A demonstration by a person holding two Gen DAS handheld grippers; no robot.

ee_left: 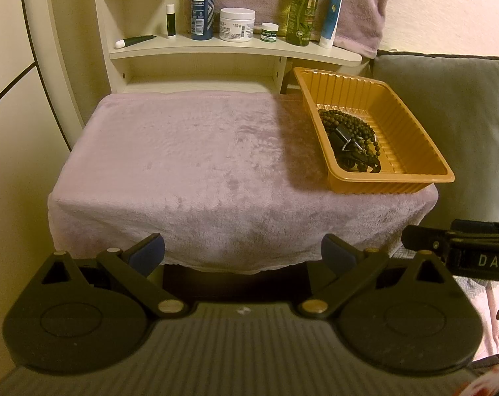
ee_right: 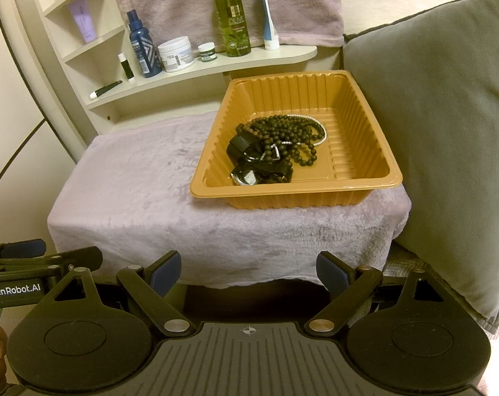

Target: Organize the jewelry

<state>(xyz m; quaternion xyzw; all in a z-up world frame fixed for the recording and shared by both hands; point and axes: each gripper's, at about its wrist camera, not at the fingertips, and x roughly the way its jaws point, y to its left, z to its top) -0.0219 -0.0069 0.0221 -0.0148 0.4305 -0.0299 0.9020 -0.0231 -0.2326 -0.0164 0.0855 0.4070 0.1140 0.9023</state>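
In the tray (ee_right: 295, 194), at the right end of the towel (ee_right: 134, 191), the jewelry lies heaped: dark beads (ee_right: 282, 132), a pearl strand (ee_right: 318, 128) and a watch (ee_right: 246, 176) tangled together. Both the left gripper (ee_left: 243, 254) and the right gripper (ee_right: 246, 272) hang short of the towel, fingers spread and empty. Pinching one strand would likely drag the whole knot out, or tip the light tray. Only the right view shows the watch face and pearls clearly; the left shows the bare towel beside the tray.
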